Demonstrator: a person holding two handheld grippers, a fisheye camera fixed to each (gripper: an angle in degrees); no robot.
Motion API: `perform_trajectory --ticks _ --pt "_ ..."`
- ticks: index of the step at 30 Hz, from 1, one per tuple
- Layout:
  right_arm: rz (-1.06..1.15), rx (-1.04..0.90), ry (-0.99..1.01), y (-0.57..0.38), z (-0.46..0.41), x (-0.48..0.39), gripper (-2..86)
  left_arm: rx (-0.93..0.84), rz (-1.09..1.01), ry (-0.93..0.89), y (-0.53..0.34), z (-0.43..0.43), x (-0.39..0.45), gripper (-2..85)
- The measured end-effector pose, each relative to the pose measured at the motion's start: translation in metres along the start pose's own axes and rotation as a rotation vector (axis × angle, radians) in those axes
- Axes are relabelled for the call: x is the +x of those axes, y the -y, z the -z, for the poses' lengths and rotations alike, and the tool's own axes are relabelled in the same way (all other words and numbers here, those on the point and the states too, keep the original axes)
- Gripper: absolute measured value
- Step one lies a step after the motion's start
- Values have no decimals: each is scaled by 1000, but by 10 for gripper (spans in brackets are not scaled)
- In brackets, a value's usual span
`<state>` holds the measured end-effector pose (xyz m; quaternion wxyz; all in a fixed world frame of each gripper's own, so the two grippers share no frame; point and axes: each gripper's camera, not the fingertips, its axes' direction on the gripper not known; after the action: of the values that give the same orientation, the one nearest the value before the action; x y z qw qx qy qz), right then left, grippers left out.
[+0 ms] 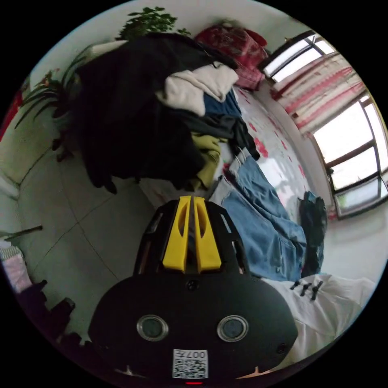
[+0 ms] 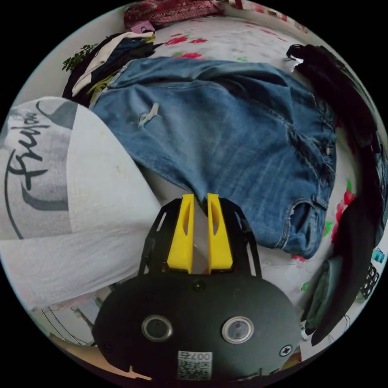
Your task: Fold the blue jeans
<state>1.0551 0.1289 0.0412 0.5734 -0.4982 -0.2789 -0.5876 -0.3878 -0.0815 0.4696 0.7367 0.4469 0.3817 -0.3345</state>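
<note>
- Your left gripper (image 1: 191,199) has its yellow jaws drawn together with only a thin slit between them, and nothing sits in that slit; it hangs over the floor (image 1: 72,226) just beside the bed (image 1: 275,161).
- Your right gripper (image 2: 200,197) has its yellow jaws a little apart, with a narrow gap between them; the tips sit right at the near edge of the jeans (image 2: 226,141), and you cannot tell from here whether they touch the cloth.
- The jeans lie spread on the flowered bed sheet (image 2: 242,40), mostly flat, with a small rip on one leg and the waistband and pocket toward the dark clothes (image 2: 355,169) at the side.
- In the left gripper view the jeans (image 1: 262,218) stretch along the bed next to a heap of clothes (image 1: 153,109), black, cream, navy and olive.
- A white garment with dark lettering (image 2: 60,182), worn by you, shows close beside the jeans in the right gripper view.
- A window with a striped curtain (image 1: 323,93) stands beyond the bed.
</note>
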Motion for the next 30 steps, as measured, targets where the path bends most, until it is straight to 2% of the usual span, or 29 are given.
perform_trajectory --ticks 3,5,9,11,14,15,16,18,23,25,26,30 --pt "-46 98 -12 10 30 19 58 69 -78 22 10 6 25 23" --pt "-122 174 -38 24 49 46 56 36 -182 5 24 -12 58 41" --pt "-222 352 24 45 82 87 50 -116 -462 -55 42 -85 161 78" --pt "-283 439 -12 60 101 105 48 -189 -585 -42 40 -122 205 88" --pt "-348 442 -96 85 103 123 46 -330 -761 46 29 -185 265 104" --pt "-360 425 -102 92 100 128 46 -388 -831 137 21 -209 285 98" --pt "-384 386 -103 105 93 138 46 -398 -910 216 12 -223 303 85" --pt "-405 338 -96 125 80 149 45 -391 -1005 242 2 -230 323 55" --pt "-402 232 -136 180 34 160 49 -471 -942 223 5 -235 345 -4" --pt "-378 156 -136 190 9 157 49 -417 -928 142 20 -205 359 -8" --pt "-361 233 -160 183 9 148 48 -400 -924 109 27 -194 363 -8" --pt "-388 319 -113 162 2 143 32 -302 -845 -154 94 -132 390 -9"
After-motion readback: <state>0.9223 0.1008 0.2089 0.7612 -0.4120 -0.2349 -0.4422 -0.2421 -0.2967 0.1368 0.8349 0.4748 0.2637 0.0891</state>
